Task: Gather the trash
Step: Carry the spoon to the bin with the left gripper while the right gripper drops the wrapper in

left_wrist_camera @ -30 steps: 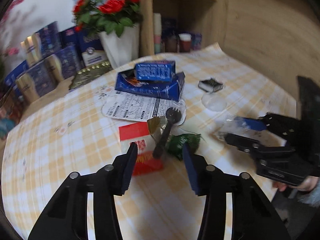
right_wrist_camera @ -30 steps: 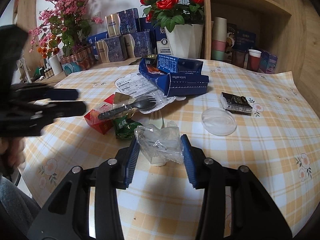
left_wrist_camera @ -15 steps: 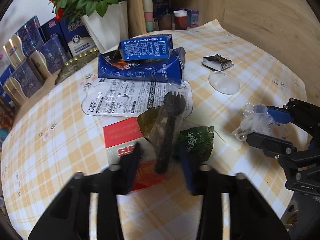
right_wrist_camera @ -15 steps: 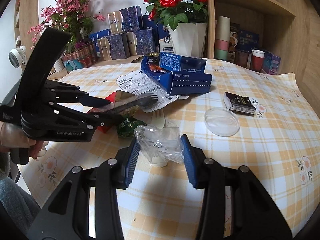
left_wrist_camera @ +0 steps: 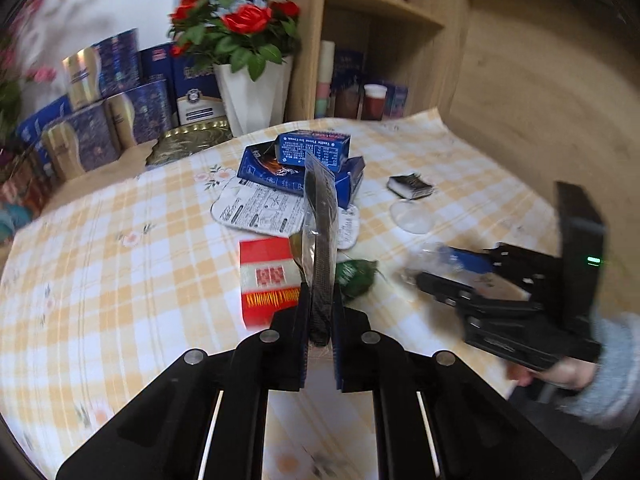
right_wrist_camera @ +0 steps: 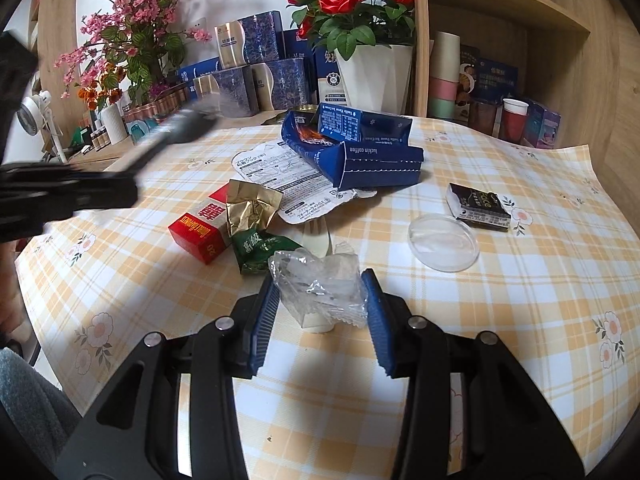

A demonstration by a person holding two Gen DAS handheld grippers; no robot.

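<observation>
My left gripper is closing tight on the handle of a black plastic fork in a clear sleeve. The pads press it, and it stands lifted above the table. In the right wrist view that gripper and fork blur past at the left. My right gripper is shut on a crumpled clear plastic wrapper, low over the checked tablecloth. On the table lie a red box, a gold foil wrapper, a green sachet, a white fork and a printed paper lid.
Blue cartons lie stacked mid-table. A clear round lid and a small black packet sit to the right. A white pot of red roses, blue gift boxes and a wooden shelf with cups line the back.
The left gripper went forward to the black fork, shut on its handle and lifted it off the red box and foil. The right gripper and its wrapper stayed still.
</observation>
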